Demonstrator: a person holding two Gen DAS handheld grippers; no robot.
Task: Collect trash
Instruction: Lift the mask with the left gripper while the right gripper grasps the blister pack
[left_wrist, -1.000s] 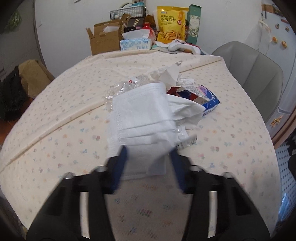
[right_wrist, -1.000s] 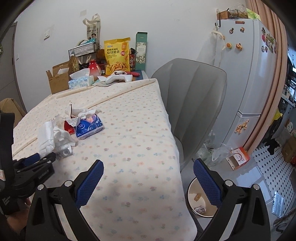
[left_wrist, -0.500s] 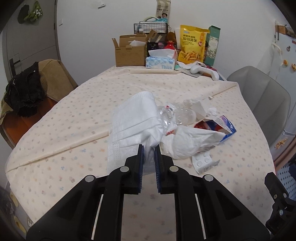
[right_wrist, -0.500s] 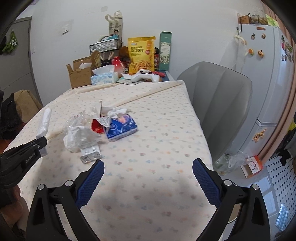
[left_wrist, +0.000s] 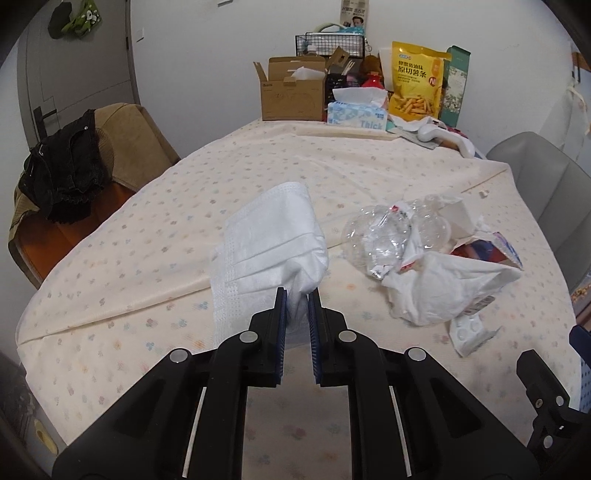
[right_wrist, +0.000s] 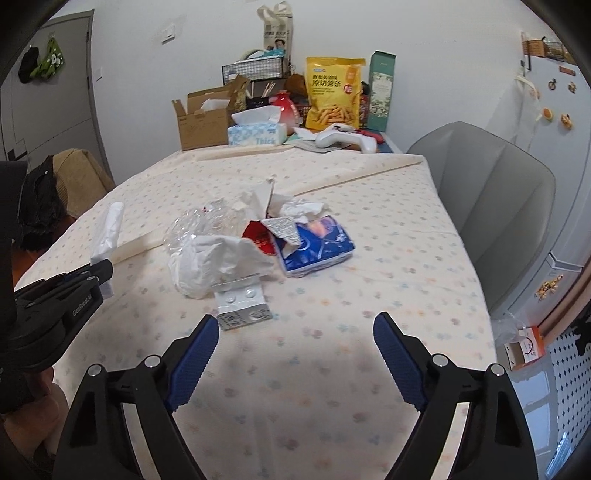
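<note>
My left gripper (left_wrist: 296, 295) is shut on a white face mask (left_wrist: 269, 254) and holds it above the table; it also shows in the right wrist view (right_wrist: 109, 229). A trash pile lies on the table: a crushed clear plastic bottle (left_wrist: 384, 232), a crumpled white tissue (left_wrist: 439, 288), a blue tissue pack (right_wrist: 317, 247), a red wrapper (right_wrist: 258, 236) and a silver pill blister (right_wrist: 242, 302). My right gripper (right_wrist: 295, 341) is open and empty, just in front of the blister.
The floral tablecloth (right_wrist: 332, 387) covers the table. At the far end stand a cardboard box (left_wrist: 291, 92), a tissue box (left_wrist: 358, 114) and a yellow snack bag (left_wrist: 415, 85). A grey chair (right_wrist: 491, 199) is on the right, a fridge (right_wrist: 554, 110) behind it.
My left gripper closed on the face mask and lifted it up and left, off the trash pile. My right gripper swung left toward the pile, still open.
</note>
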